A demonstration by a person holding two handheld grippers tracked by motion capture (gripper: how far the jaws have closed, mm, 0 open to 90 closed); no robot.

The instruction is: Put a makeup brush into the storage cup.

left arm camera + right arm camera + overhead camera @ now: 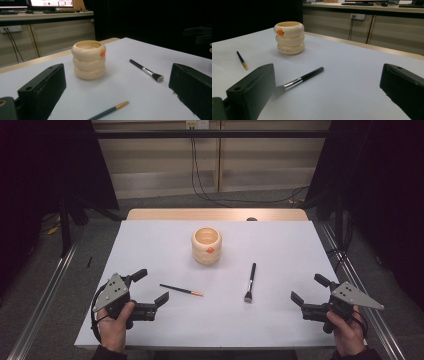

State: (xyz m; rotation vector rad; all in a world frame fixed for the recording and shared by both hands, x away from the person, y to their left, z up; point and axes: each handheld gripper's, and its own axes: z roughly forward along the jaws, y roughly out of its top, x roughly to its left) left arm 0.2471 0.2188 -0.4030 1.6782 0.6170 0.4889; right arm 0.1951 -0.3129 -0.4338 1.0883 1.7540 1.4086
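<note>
A cream ringed cup (206, 245) (88, 59) (289, 37) with an orange mark stands upright at the table's middle back. A dark pen with a gold-orange tip (181, 290) (109, 110) (242, 60) lies left of centre. A black makeup brush (250, 282) (146, 70) (299, 80) lies right of centre. My left gripper (151, 285) (120, 90) is open near the front left, the pen just to its right. My right gripper (309, 290) (327, 92) is open near the front right, the brush to its left. Both hold nothing.
The white table top (150, 245) ends in a wooden strip (150, 214) at the back. Cables (197, 175) run on the floor behind. Metal rails (45, 290) flank both sides. A desk with monitors (50, 3) stands beyond.
</note>
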